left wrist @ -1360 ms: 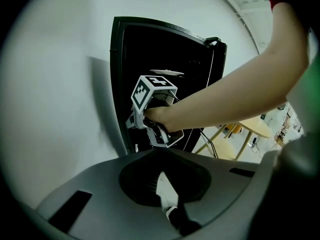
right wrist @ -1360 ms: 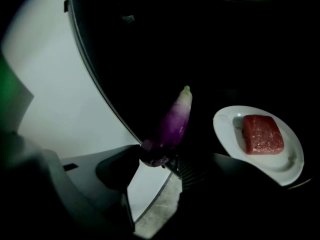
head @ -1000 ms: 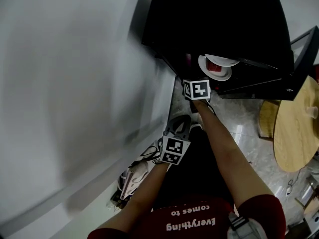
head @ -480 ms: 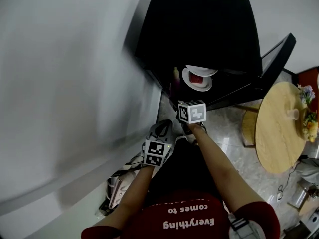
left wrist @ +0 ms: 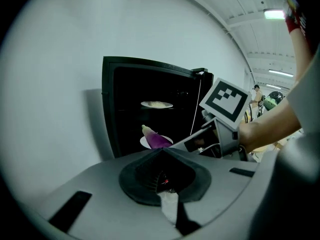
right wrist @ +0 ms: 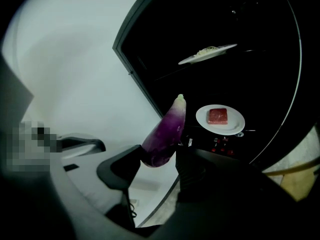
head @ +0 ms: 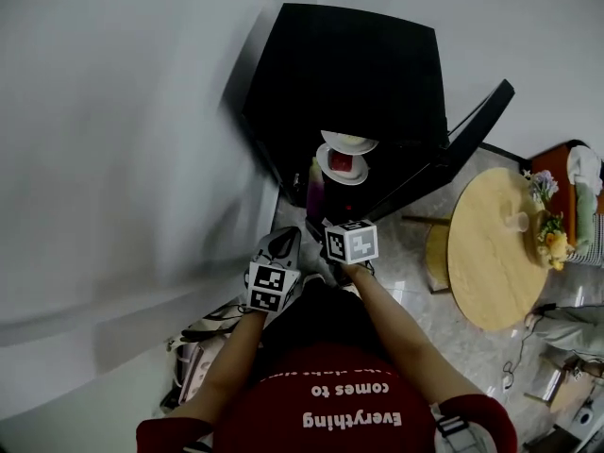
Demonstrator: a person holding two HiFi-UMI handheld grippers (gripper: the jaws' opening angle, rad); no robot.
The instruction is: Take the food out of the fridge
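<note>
Along the left side, a pale wall (head: pixel 113 140) fills much of the head view. Just to its right we hold the left gripper (left wrist: pixel 161 154) low in front of us, aimed at the fridge (head: pixel 349 64). Its fingers (left wrist: pixel 142 169) are pressed together with nothing between them.

Next comes the right gripper (right wrist: pixel 159 156), slightly ahead of the left one. Its fingers (right wrist: pixel 192 171) are clamped on the thick end of a purple eggplant (right wrist: pixel 165 131). The eggplant tilts up and away from us, its whitish tip toward the open black fridge, close to the left edge of the opening. We cannot tell whether the tip crosses the fridge's front edge.

Inside the dark fridge, to the right of the eggplant, a white lower plate (right wrist: pixel 220 120) sits near the front edge of its shelf and carries a red block (right wrist: pixel 218 115) of food. Above it, an upper plate (right wrist: pixel 207 54) rests on a higher shelf with something pale on it.

Further right, the fridge door (head: pixel 444 159) stands swung wide open over the light tiled floor (head: pixel 406 253). Beyond the door is a round wooden worktop (head: pixel 486 262), well apart from the fridge. A small clear cup (head: pixel 516 221) stands near its far edge, and flowers (head: pixel 547 215) stand at its right edge.
</note>
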